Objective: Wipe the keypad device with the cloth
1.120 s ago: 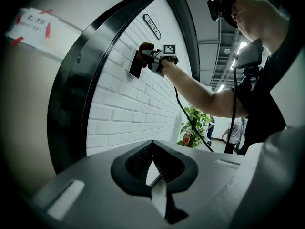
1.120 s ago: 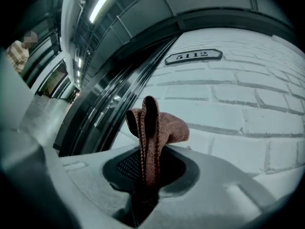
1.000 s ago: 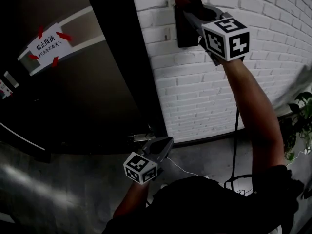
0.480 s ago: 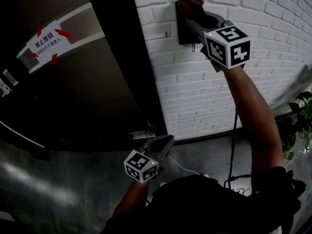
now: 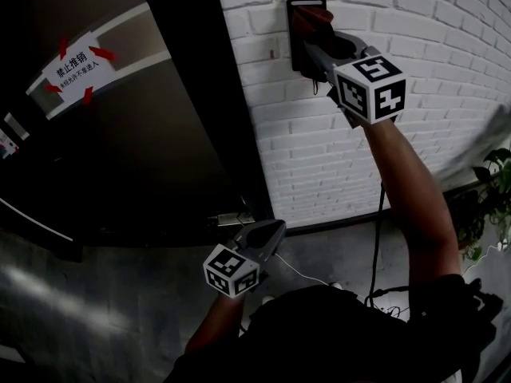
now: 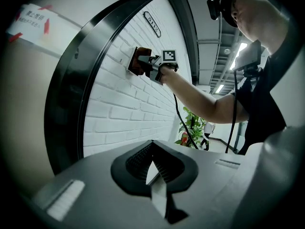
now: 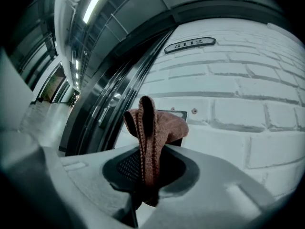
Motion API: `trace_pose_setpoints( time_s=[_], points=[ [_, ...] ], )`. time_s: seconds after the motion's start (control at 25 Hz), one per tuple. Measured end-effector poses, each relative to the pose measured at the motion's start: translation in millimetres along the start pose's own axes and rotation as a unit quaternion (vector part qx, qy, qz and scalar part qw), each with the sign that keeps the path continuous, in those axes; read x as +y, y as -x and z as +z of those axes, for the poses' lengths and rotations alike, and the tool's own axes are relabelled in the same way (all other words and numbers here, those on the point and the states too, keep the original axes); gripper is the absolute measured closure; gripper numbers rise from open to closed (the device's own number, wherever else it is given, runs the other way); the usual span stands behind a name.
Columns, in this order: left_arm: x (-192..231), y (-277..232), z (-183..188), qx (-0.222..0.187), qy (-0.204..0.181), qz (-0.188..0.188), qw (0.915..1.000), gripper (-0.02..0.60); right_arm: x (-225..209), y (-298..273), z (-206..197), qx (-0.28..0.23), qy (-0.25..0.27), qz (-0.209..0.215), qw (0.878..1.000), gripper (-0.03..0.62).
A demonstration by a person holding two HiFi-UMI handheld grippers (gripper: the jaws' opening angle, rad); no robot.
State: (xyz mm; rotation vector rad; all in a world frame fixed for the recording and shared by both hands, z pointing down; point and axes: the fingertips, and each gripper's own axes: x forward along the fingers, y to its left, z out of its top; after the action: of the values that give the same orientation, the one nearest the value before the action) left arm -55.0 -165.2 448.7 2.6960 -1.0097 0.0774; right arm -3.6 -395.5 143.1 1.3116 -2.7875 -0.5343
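Cloth [image 7: 153,128], reddish-brown and bunched into a folded loop, is pinched between the jaws of the right gripper [image 7: 145,168], which close narrowly on its lower end while the rest sticks out past the tips. The head view shows this gripper raised high on an outstretched arm [image 5: 415,198], pressing the cloth against the keypad [image 5: 294,54], a dark box fixed to the white brick wall [image 5: 431,22] just right of the door frame [image 5: 227,110]. The cloth covers the keypad's upper and middle part; its left edge and lower end show beside and below the cloth. A small number plate [image 7: 189,44] sits on the wall above. The left gripper [image 5: 275,231] hangs low, well apart from the keypad, in front of the dark door [image 5: 152,158]; its own view shows the jaws brought together at the tips with nothing between them, and it points toward the wall. A white sign [image 5: 76,69] with red tape at its corners is stuck on the door. A black cable [image 5: 378,238] runs down under the right arm, and a green plant [image 5: 491,190] stands at the right edge near the floor.
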Motion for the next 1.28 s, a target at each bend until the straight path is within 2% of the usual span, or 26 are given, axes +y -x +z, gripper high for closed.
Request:
trace_pose_setpoints(
  time_s=[1.28],
  points=[
    [-8.0,15.9,-7.9,0.010,0.001,-0.006,0.9999,0.565,31.9,14.6,-95.7,0.079,-0.027,-0.001,0.996,0.536]
  ],
)
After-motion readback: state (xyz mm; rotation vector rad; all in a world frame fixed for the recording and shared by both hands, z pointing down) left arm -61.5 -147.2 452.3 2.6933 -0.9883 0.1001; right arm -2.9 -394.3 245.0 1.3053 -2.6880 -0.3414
